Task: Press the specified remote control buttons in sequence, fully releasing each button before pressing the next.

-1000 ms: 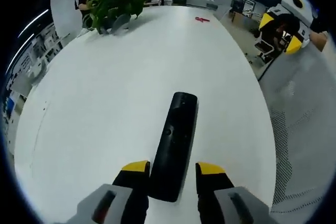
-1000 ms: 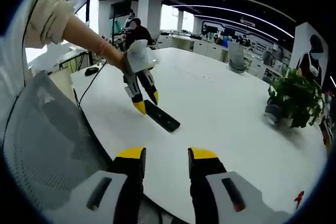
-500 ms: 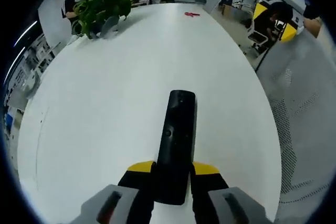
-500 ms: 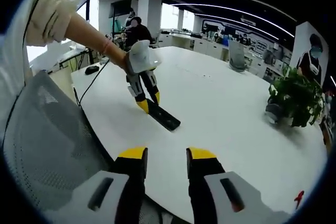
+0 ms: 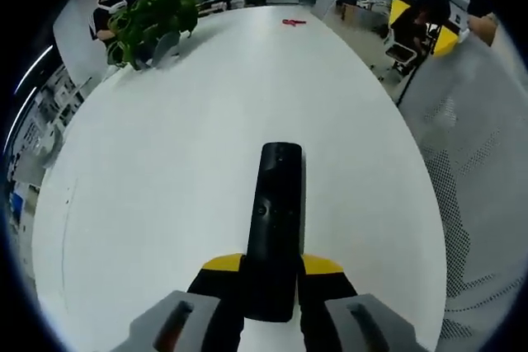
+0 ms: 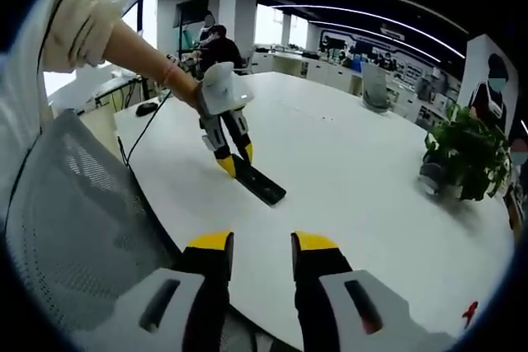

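left gripper (image 5: 271,268) pinches the black remote control's (image 5: 275,212) near end, right gripper (image 6: 252,246) spread empty; button presses seemingly not yet begun.

Open white table (image 5: 165,162) around the remote (image 5: 275,220); potted plant (image 5: 148,18) well apart.

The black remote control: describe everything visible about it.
The black remote control is a long, slim bar of glossy, plastic-looking material with rounded ends, lying flat on the white table. A small button sits midway along its top; other markings are too faint to read. The left gripper has its yellow-tipped jaws closed against both sides of the near end. In the right gripper view it lies near the table's edge.
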A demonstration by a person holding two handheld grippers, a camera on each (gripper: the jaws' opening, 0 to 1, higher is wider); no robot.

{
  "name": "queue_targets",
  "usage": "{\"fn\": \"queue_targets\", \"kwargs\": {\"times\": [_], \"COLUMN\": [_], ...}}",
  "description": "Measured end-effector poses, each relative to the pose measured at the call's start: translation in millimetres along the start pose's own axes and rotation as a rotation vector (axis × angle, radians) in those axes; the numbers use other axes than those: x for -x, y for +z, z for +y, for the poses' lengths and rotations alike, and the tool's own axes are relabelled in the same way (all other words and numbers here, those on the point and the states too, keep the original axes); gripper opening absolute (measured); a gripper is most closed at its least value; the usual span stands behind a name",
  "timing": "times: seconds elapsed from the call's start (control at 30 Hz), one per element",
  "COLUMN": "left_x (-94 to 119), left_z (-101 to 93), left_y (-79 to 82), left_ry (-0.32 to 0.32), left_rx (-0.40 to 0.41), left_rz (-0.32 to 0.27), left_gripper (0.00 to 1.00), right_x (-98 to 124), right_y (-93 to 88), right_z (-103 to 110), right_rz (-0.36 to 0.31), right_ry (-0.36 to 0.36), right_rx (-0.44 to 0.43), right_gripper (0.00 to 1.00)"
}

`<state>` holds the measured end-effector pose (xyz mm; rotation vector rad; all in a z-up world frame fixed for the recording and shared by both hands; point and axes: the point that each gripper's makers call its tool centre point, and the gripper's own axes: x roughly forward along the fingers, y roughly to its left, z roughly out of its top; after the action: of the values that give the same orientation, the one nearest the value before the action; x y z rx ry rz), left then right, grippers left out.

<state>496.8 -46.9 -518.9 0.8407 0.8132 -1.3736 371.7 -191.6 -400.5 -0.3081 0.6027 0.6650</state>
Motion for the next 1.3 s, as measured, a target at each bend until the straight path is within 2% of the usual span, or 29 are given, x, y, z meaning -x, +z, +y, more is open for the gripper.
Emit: {"fn": "queue_targets", "kwargs": {"times": [0.27, 0.73, 1.3], "left_x": [2.5, 6.9, 13.1], "left_z": [-17.8, -56.1, -92.8], "left_y": [-3.4, -9.3, -18.1], "left_ry": [-0.006, -0.019, -0.022], "left_rx": [-0.014, 0.014, 0.058], "left_rz": [0.010, 0.009, -0.036], "left_gripper": [0.23, 0.23, 0.23], "right_x": [-1.1, -2.4, -4.5], "right_y": [-0.2, -4.0, -7.5], "right_z": [3.7, 7.8, 14.3], "right_rz": [0.003, 0.027, 0.050], "right_ry": [0.021, 0.045, 0.076], "right_rx": [0.007, 0.026, 0.047], "right_gripper": [0.28, 0.25, 0.20]}}
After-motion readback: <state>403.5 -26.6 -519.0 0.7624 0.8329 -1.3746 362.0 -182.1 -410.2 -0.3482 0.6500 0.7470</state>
